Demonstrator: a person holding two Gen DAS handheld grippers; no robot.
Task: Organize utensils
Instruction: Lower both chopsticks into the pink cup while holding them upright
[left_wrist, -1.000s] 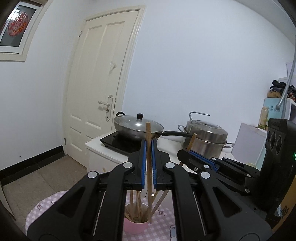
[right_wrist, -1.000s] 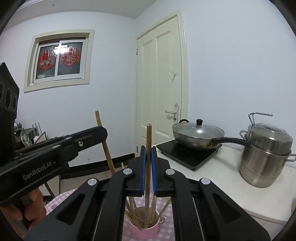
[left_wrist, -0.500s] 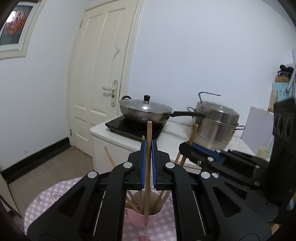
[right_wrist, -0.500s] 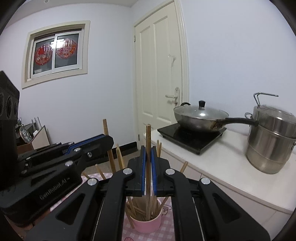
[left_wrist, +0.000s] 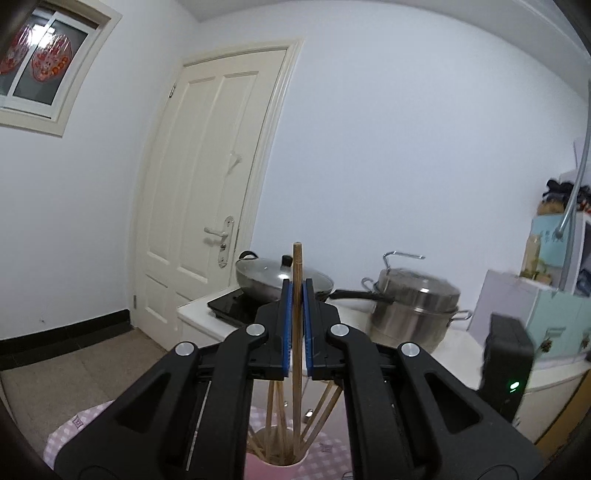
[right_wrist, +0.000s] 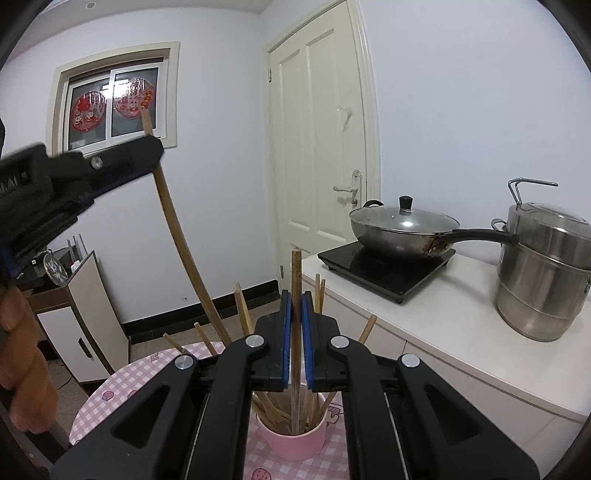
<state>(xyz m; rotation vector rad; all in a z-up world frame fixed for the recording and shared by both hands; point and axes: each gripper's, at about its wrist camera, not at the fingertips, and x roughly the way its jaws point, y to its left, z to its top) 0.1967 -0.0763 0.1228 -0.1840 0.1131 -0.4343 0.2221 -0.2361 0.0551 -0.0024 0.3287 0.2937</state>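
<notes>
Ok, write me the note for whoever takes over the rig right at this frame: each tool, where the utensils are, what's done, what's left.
Left tool: shut on one chopstick, held upright over the pink cup.
Right tool: shut on its own chopstick, whose lower end is already inside the cup.
Cup: stands on the checked tablecloth and already holds a loose fan of chopsticks.
Done: most chopsticks are in the cup.
Left: let go of the right one, then lower the left one in and release. I see no other loose utensils, but the tools hide much of the table.
</notes>
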